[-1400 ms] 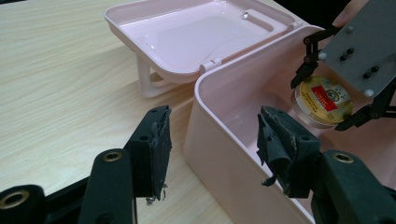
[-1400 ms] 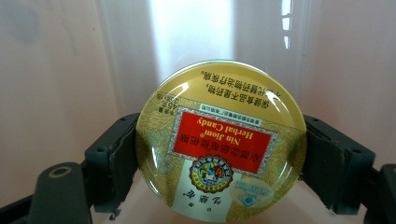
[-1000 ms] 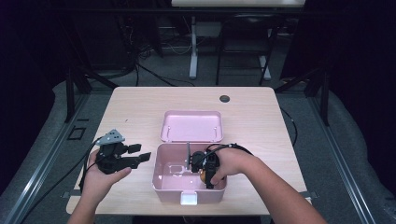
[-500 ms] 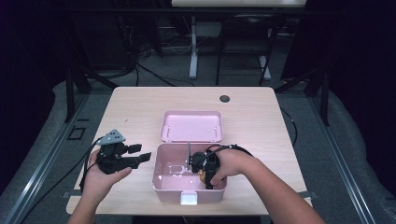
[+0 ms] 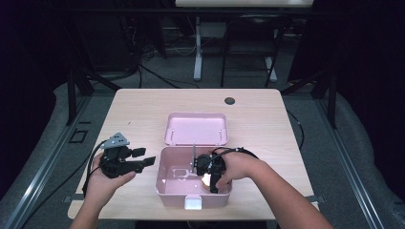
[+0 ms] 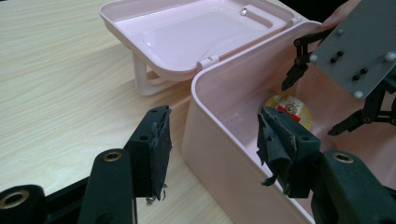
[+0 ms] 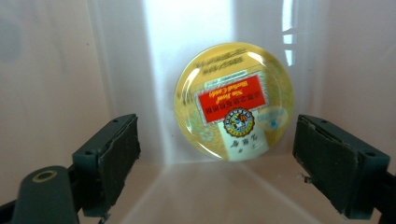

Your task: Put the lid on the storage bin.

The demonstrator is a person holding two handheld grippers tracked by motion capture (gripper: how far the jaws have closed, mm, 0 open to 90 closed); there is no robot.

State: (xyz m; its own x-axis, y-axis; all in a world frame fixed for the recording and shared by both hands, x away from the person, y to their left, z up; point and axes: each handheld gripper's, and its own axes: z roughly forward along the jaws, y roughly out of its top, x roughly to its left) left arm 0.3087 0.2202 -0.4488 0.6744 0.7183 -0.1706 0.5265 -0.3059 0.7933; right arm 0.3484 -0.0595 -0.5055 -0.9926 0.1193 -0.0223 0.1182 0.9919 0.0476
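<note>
We had the right gripper (image 5: 208, 172) down inside the pink box (image 5: 165, 190), and its own camera gave us the whole story: the round yellow tin (image 7: 234, 100) sat ahead of the jaws, leaning against the far wall of the box with its red label facing us. The jaws had just been opening, and they stood wide, one pad (image 7: 119, 156) out to the left of the tin and the other well to its right, neither touching it. Nothing was between them; the tin lay beyond the tips and a touch above them in that view, so we judged it to be free in the box.

A round tin has no long axis to line up with, so what counted was depth. The tin was straight ahead, slightly nearer the right pad, and any coming grasp would have needed a push forward before the jaws closed; a pull back would have left it sitting there.

Our left gripper (image 5: 143, 157) waited outside, over the table (image 5: 267, 119), just beside the box's left wall. Its jaws were wide too and held nothing, with the box's corner showing between them in the left gripper view, and the tin (image 6: 289, 108) lying deeper in past that wall. The right hand was clearly the nearer one. The lid (image 5: 196, 129) lay open behind the box.
</note>
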